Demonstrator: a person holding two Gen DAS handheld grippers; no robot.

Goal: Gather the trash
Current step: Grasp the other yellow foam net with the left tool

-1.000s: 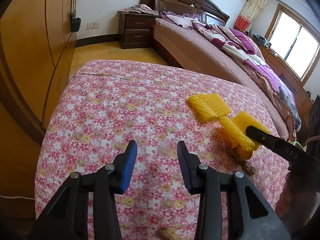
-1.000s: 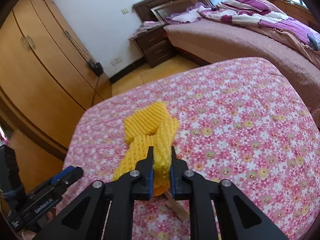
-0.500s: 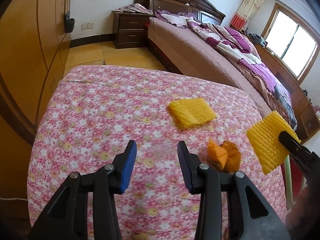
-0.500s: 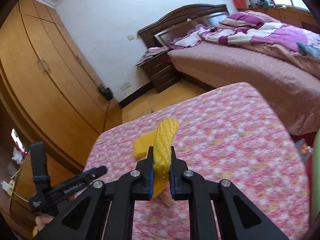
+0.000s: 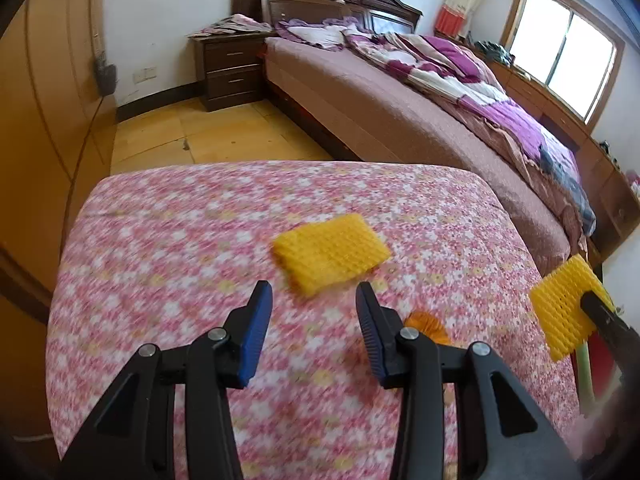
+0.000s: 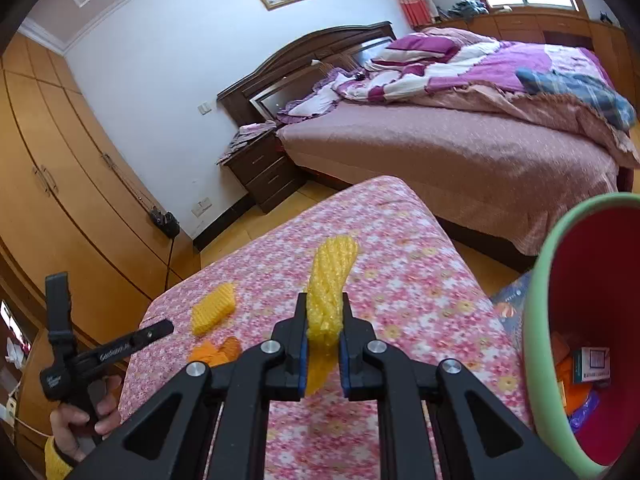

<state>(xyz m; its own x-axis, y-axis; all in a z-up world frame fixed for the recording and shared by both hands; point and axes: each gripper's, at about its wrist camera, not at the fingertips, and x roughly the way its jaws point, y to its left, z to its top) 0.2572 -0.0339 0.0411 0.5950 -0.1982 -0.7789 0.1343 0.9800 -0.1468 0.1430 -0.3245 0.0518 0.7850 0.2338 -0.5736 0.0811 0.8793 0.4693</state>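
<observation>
My right gripper (image 6: 323, 322) is shut on a yellow foam net (image 6: 330, 280) and holds it in the air above the floral table, left of a green-rimmed red trash bin (image 6: 538, 300). That net also shows at the right edge of the left wrist view (image 5: 564, 312). My left gripper (image 5: 314, 316) is open and empty, just short of a second yellow foam net (image 5: 332, 252) that lies flat on the table. An orange crumpled scrap (image 5: 426, 322) lies beside the left gripper's right finger.
The table has a pink floral cloth (image 5: 180, 240). The bin holds several pieces of trash, among them a small box (image 6: 592, 364). A large bed (image 5: 400, 108), a nightstand (image 5: 232, 68) and wooden wardrobes (image 6: 60, 200) stand around.
My right gripper has lifted the foam net off the table and carried it right, toward the bin. My left gripper has moved forward toward the flat foam net; the orange scrap is uncovered.
</observation>
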